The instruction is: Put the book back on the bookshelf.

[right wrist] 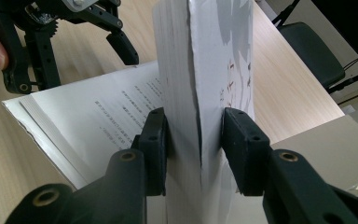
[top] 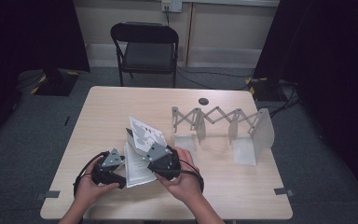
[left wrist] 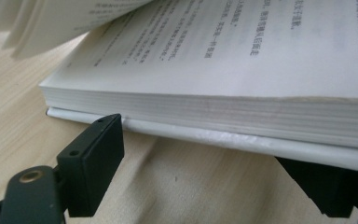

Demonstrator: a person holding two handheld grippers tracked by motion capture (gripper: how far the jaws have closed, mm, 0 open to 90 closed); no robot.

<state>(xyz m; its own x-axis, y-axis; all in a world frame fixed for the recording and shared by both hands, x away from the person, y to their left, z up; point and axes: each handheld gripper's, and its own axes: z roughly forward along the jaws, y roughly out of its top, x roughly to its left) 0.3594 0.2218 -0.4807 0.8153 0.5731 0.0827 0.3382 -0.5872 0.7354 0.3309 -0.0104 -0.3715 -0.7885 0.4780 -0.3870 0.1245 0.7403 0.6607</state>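
Pale wood-grain table [top: 242,186] here, and on it a thick white paperback book [top: 137,168] lying open near the front edge, a bit left of the middle. The right gripper [right wrist: 193,140] has its two black jaws pressed in on an upright chunk of pages plus the white cover with grey and reddish print on it, so that half of the book stands up on end while the other half stays flat on the wood with its lines of black text showing. In the high view the right gripper [top: 161,156] sits over the book's right side with the raised cover [top: 145,133] fanning up and away toward the far edge. The left gripper [top: 108,167] is at the book's left side, and from its own camera the jaws are spread wide: one black pad sits just under the bottom cover's edge at the left, the other pokes out from under the book [left wrist: 214,107] at the right, and they aren't squeezing anything. Farther back on the right half of the table there's a white metal expanding bookend rack [top: 223,126] with a scissor-lattice back, well apart from the book. A small dark round disc [top: 203,101] lies near the far edge. Beyond the table stands a black folding chair [top: 145,49].
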